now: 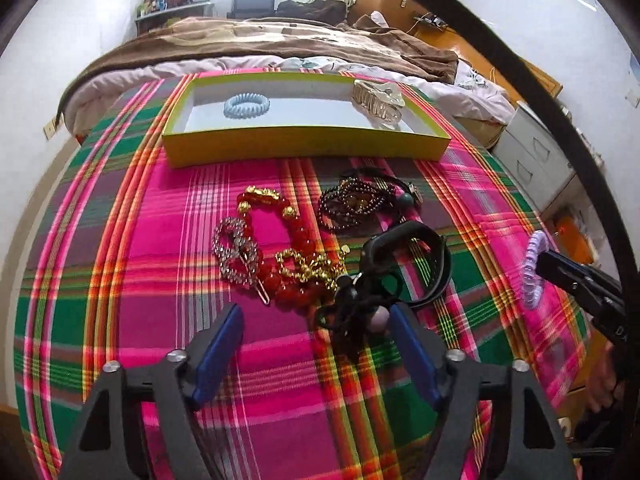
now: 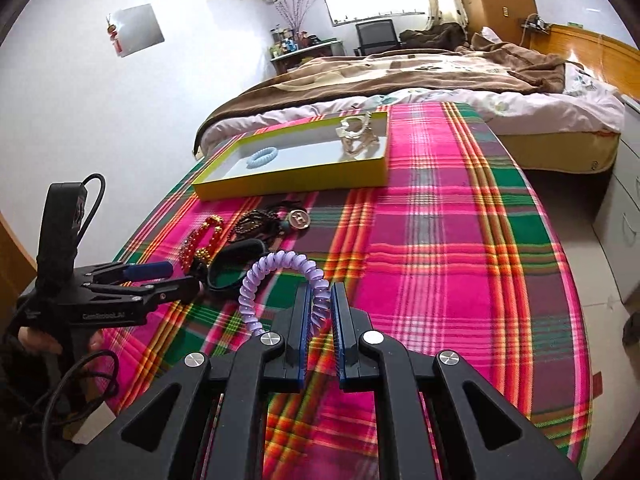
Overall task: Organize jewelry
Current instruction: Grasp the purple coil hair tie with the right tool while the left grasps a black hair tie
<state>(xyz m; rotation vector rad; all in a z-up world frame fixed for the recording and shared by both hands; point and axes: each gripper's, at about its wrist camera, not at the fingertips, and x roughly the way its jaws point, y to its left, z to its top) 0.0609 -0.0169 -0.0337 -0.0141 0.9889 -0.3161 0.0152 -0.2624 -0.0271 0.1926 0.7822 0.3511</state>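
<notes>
On the left, our left tongs (image 1: 316, 332) hang over the plaid cloth (image 1: 120, 240) on the desk with the blue pads (image 1: 218, 344) apart and nothing pressed between them, a black tangle of cords (image 1: 356, 308) lying just by the right pad. Ahead of them we see a silver hair clip (image 1: 236, 252), then a red and gold bead necklace (image 1: 280, 248), a dark bead bracelet (image 1: 352, 204) and a black strap (image 1: 416, 252). Further back sits the yellow box (image 1: 304, 146), holding a pale blue coil hair tie (image 1: 246, 105) at its left and a clear claw clip (image 1: 378, 100) at its right. On the right, our right tongs (image 2: 322, 312) are narrow, pinching a purple coil hair tie (image 2: 276, 266) lifted above the cloth
</notes>
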